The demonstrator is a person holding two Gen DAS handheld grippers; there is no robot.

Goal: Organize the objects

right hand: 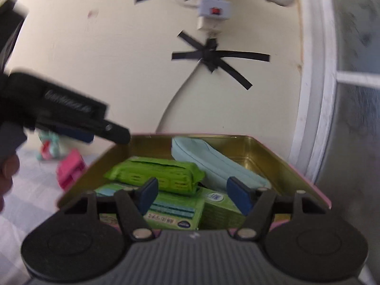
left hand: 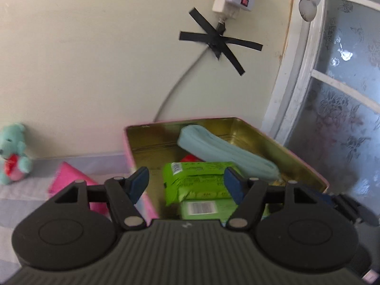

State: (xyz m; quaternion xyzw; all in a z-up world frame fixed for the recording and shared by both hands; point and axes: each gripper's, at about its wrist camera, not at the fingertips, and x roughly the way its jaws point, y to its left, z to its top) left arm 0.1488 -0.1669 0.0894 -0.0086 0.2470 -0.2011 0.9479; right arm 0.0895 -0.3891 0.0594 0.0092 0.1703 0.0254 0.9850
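Jaws spread wide and empty on both tools: left gripper and right gripper are held above the near edge of the pink tin, whose gold interior is seen open. Inside are packed a green packet, a pale blue pouch lying diagonally toward the far right corner, and green boxes beneath. A pink object and a teal teddy bear are noted left of the tin, well apart from it.
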